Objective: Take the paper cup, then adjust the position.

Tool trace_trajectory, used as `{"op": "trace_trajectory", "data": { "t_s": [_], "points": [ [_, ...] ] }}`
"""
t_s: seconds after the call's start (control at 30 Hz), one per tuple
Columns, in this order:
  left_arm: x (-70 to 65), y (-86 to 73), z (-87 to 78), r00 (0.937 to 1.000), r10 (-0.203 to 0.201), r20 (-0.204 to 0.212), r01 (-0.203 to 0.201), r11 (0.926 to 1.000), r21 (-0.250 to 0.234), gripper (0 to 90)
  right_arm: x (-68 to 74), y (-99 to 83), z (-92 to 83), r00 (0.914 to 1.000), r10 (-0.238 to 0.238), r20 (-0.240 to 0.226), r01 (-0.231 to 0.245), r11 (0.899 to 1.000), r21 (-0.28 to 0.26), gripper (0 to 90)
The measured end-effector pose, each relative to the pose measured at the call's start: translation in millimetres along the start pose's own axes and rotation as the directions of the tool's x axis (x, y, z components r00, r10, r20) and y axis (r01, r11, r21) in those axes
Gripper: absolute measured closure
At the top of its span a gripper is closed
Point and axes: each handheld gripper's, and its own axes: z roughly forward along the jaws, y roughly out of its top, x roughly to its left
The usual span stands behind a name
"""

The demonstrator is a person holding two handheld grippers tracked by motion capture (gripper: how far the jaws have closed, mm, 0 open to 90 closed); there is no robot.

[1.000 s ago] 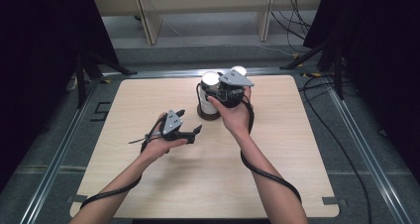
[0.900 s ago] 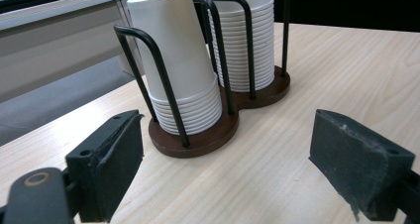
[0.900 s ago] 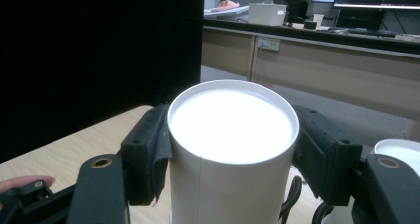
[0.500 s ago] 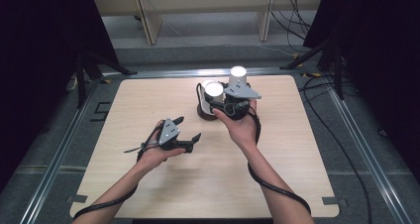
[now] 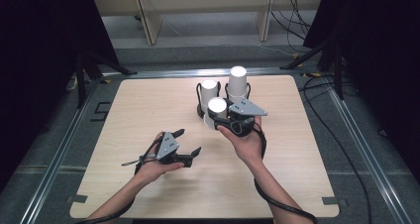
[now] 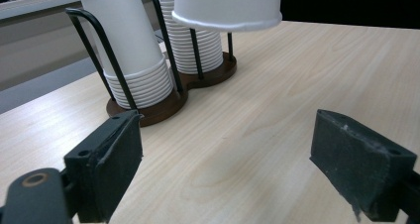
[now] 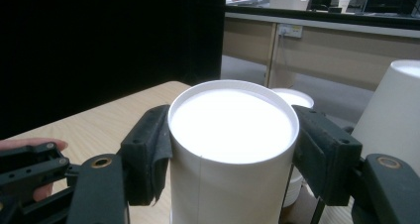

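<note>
A white paper cup (image 5: 217,106) hangs upside down just above the table, and my right gripper (image 5: 223,119) is shut on it. In the right gripper view the cup (image 7: 233,116) sits between both pads. Just behind it stands a black wire cup holder (image 5: 200,96) on a brown base, with a shorter stack of cups (image 5: 209,87) and a taller stack (image 5: 238,79). My left gripper (image 5: 189,140) is open and holds nothing, low over the table to the cup's near left. In the left gripper view the held cup (image 6: 228,6) hangs above the holder's base (image 6: 163,107), beyond the open left gripper (image 6: 225,172).
The light wooden table (image 5: 138,110) has a metal frame rail (image 5: 59,149) along its sides. Cables (image 5: 346,149) trail off the right side. A person's hand and my left gripper (image 7: 29,169) show at the lower left of the right gripper view.
My right gripper has drawn back from the holder toward the person, bringing one cup with it. The left gripper has slid a little nearer the person and stayed open.
</note>
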Motion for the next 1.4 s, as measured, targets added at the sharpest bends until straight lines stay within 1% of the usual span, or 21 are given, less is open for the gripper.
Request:
{"op": "trace_trajectory", "data": {
  "t_s": [0.03, 0.07, 0.2, 0.27, 0.33, 0.53, 0.6, 0.63, 0.67, 0.7, 0.73, 0.87, 0.9, 0.93, 1.07, 1.17, 1.2, 1.3, 1.33, 1.37, 1.4],
  "points": [
    [-2.0, -1.4, -0.5, 1.0, -0.003, 0.003, 0.003, 1.0, -0.008, 12.3, 1.7, -2.9, -1.1, 0.9998, 0.018, -0.013, -0.017, 1.0, 0.002, 35.5],
    [-3.8, -2.1, -2.9, 1.0, 0.008, 0.005, -0.008, 0.9999, 0.011, 12.4, 2.2, -5.4, -3.2, 0.9998, 0.019, -0.01, -0.019, 1.0, 0.007, 35.5],
    [-11.2, -8.0, -5.0, 0.9997, 0.015, 0.018, -0.015, 0.9999, 0.003, 12.1, 5.0, -14.3, -9.7, 0.9997, 0.022, -0.011, -0.022, 1.0, 0.003, 35.5],
    [-12.7, -9.6, -5.8, 0.9997, 0.006, 0.023, -0.006, 1.0, 0.001, 11.9, 5.3, -17.2, -12.7, 1.0, 0.0, -0.007, 0.0, 1.0, 0.0, 35.5],
    [-13.3, -9.8, -7.5, 0.9998, 0.003, 0.021, -0.004, 0.9999, 0.014, 11.7, 8.0, -20.7, -14.3, 0.9993, 0.03, -0.022, -0.03, 1.0, -0.003, 35.5],
    [-16.0, -11.4, -8.4, 0.9996, -0.012, 0.024, 0.012, 0.9998, 0.015, 7.6, 10.8, -26.0, -21.9, 0.9998, 0.02, -0.006, -0.02, 1.0, -0.004, 35.5],
    [-16.7, -11.8, -10.0, 0.9997, -0.015, 0.019, 0.015, 0.9997, 0.017, 5.5, 13.9, -28.2, -24.7, 0.9993, 0.034, -0.015, -0.034, 0.999, 0.006, 35.5],
    [-16.9, -12.5, -9.6, 0.9996, -0.021, 0.021, 0.021, 0.9998, 0.0, 4.8, 13.2, -28.7, -25.6, 0.9999, 0.011, -0.012, -0.011, 1.0, -0.002, 35.5],
    [-17.1, -12.0, -11.4, 0.9996, -0.024, 0.017, 0.024, 0.9997, 0.009, 4.4, 15.2, -29.9, -26.5, 0.9991, 0.032, -0.028, -0.032, 0.999, -0.006, 35.5],
    [-17.3, -11.7, -12.2, 0.9995, -0.025, 0.017, 0.025, 0.9996, 0.012, 3.9, 15.7, -29.8, -30.1, 0.9996, 0.024, -0.011, -0.024, 1.0, -0.008, 35.5],
    [-18.6, -11.7, -12.0, 0.9993, -0.03, 0.022, 0.03, 0.9996, -0.003, 3.3, 16.6, -30.3, -32.8, 0.9989, 0.043, -0.019, -0.043, 0.999, -0.024, 35.5],
    [-20.6, -11.3, -13.9, 0.9993, -0.025, 0.027, 0.025, 0.9996, 0.013, 2.8, 16.6, -30.6, -36.7, 0.9989, 0.042, -0.022, -0.042, 0.999, -0.031, 35.5],
    [-21.1, -11.5, -14.1, 0.9993, -0.027, 0.026, 0.027, 0.9996, 0.011, 2.8, 18.4, -31.1, -37.6, 0.9973, 0.066, -0.034, -0.067, 0.997, -0.026, 35.5],
    [-21.0, -11.6, -14.6, 0.9993, -0.029, 0.024, 0.029, 0.9995, 0.01, 2.8, 16.7, -31.5, -37.3, 0.9995, 0.029, -0.012, -0.03, 0.999, -0.045, 35.5],
    [-20.5, -11.1, -16.3, 0.9994, -0.024, 0.023, 0.024, 0.9997, 0.008, 2.7, 19.8, -34.7, -36.9, 0.9985, 0.051, -0.02, -0.052, 0.998, -0.021, 35.4],
    [-21.6, -10.2, -14.4, 0.9994, -0.02, 0.028, 0.021, 0.9998, -0.008, 2.8, 18.7, -36.6, -35.0, 0.9989, 0.041, -0.024, -0.042, 0.999, -0.021, 35.4],
    [-21.7, -9.4, -14.9, 0.9994, -0.016, 0.03, 0.016, 0.9999, 0.001, 2.8, 18.7, -37.7, -34.3, 0.9974, 0.059, -0.042, -0.06, 0.998, -0.021, 35.5],
    [-22.6, -8.1, -11.2, 0.9991, -0.022, 0.037, 0.023, 0.9996, -0.018, 2.8, 13.6, -40.7, -37.9, 0.995, 0.091, -0.04, -0.092, 0.996, -0.018, 35.4],
    [-22.5, -6.8, -11.0, 0.9992, -0.02, 0.035, 0.02, 0.9998, -0.002, 2.8, 12.7, -42.1, -38.2, 0.9907, 0.125, -0.055, -0.126, 0.992, -0.017, 35.4],
    [-22.7, -6.4, -9.4, 0.999, -0.023, 0.038, 0.024, 0.9997, -0.007, 2.8, 7.8, -43.9, -40.8, 0.9933, 0.111, -0.033, -0.112, 0.994, -0.02, 35.4],
    [-22.9, -6.4, -7.3, 0.9988, -0.026, 0.041, 0.027, 0.9994, -0.02, 2.8, 4.8, -45.1, -43.6, 0.9921, 0.124, -0.019, -0.124, 0.992, -0.009, 35.5]
  ]
}}
